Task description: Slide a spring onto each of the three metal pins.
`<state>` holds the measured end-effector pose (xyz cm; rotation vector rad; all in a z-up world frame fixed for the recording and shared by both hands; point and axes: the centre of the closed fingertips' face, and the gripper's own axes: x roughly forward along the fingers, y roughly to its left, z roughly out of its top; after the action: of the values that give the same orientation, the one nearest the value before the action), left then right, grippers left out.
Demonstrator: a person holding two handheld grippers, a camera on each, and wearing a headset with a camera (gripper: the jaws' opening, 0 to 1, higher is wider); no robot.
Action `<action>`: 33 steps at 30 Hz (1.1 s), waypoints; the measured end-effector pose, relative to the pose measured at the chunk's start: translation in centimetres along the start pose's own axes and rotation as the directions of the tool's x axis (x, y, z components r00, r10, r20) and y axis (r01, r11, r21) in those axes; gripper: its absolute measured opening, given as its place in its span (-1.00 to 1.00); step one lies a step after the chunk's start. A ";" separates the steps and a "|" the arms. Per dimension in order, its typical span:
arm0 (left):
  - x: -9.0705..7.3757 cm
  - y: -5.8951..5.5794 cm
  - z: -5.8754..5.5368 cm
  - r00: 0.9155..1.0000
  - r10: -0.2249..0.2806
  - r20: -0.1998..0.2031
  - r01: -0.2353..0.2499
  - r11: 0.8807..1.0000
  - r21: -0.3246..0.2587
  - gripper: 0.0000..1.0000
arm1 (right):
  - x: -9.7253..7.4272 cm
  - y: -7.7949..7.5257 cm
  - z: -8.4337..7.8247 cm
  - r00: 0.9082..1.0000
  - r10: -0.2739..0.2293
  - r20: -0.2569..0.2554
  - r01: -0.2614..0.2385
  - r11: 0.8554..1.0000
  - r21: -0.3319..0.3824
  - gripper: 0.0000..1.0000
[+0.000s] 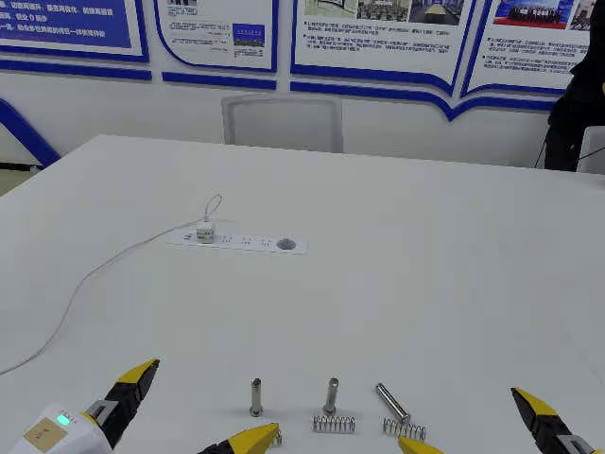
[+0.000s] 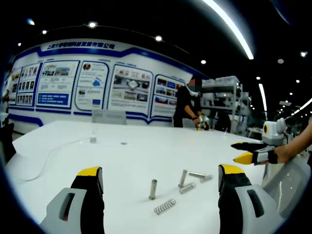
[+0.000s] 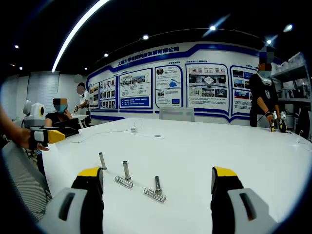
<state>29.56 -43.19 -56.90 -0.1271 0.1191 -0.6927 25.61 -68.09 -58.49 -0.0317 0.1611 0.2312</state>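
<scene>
Three metal pins lie in a row near the front edge of the white table: the left pin, middle pin and right pin. A spring lies just in front of the middle pin, and another spring by the right pin. A third spring peeks out beside a yellow fingertip of my left gripper. That gripper is open at the lower left, and my right gripper is open at the lower right. The pins and springs lie ahead of the left gripper. Pins and springs also lie before the right gripper. Nothing is held.
A flush power strip sits mid-table with a white plug, and its cable trails to the left edge. A grey chair stands behind the table. People stand at the room's sides.
</scene>
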 end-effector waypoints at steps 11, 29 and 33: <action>0.0 -0.2 -0.8 0.999 -0.007 -0.037 0.008 1.000 0.014 1.00 | -0.1 -0.2 -0.1 1.000 -0.008 -0.003 0.008 1.000 0.004 0.85; 0.1 -0.3 -1.4 0.998 -0.003 -0.068 0.005 1.000 0.025 1.00 | -0.1 -0.1 -0.7 0.999 -0.001 -0.034 0.000 1.000 -0.003 0.85; 0.1 -0.2 -1.5 0.998 -0.001 -0.068 0.002 1.000 0.015 1.00 | 0.0 0.0 -0.8 0.999 0.004 -0.036 -0.004 1.000 0.005 0.85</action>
<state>29.28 -43.51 -58.32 -0.0892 0.1787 -0.6997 25.43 -68.13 -59.31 -0.0306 0.1980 0.2344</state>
